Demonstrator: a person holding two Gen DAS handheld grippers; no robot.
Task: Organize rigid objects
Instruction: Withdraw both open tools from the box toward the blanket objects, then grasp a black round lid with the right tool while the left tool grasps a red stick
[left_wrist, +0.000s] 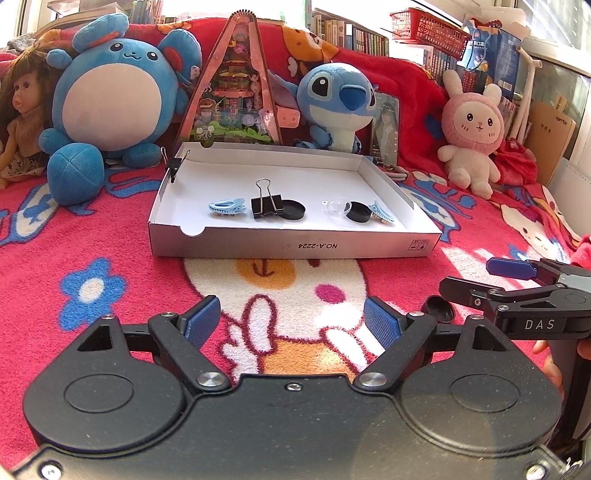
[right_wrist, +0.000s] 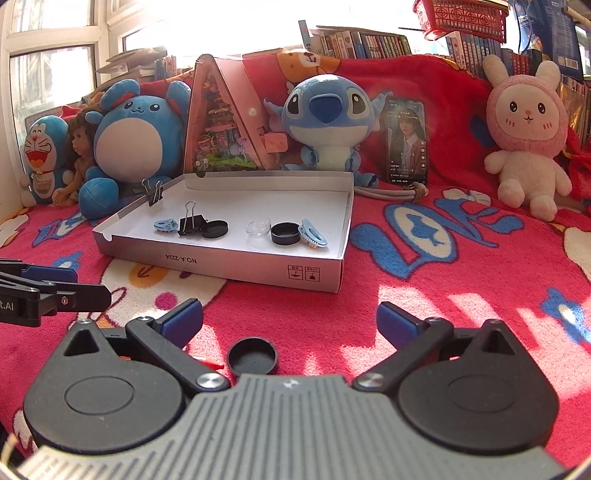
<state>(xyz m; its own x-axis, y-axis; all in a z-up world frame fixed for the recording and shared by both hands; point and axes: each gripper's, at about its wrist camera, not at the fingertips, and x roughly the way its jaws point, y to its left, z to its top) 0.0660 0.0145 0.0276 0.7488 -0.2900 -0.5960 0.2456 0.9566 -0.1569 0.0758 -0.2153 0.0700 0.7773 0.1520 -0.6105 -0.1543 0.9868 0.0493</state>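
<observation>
A shallow white cardboard box (left_wrist: 295, 244) (right_wrist: 221, 264) lies on the red blanket. In it are a blue hair clip (left_wrist: 226, 206) (right_wrist: 165, 224), a black binder clip (left_wrist: 265, 206) (right_wrist: 190, 223), a black lid (left_wrist: 293, 209) (right_wrist: 215, 229), a clear dome cap (left_wrist: 337, 205) (right_wrist: 258, 228), a black round cap (left_wrist: 359, 212) (right_wrist: 285, 233) and a second blue hair clip (left_wrist: 380, 213) (right_wrist: 314, 233). A loose black lid (right_wrist: 252, 356) (left_wrist: 439, 309) lies on the blanket between my right gripper's (right_wrist: 289, 321) open fingers. My left gripper (left_wrist: 291, 321) is open and empty.
A small binder clip (left_wrist: 175, 164) (right_wrist: 155, 192) is clamped on the box's left wall. Plush toys, a doll, a triangular toy house (left_wrist: 234, 85) and a phone (right_wrist: 406, 140) line the back. Books and a red basket (left_wrist: 428, 26) stand behind.
</observation>
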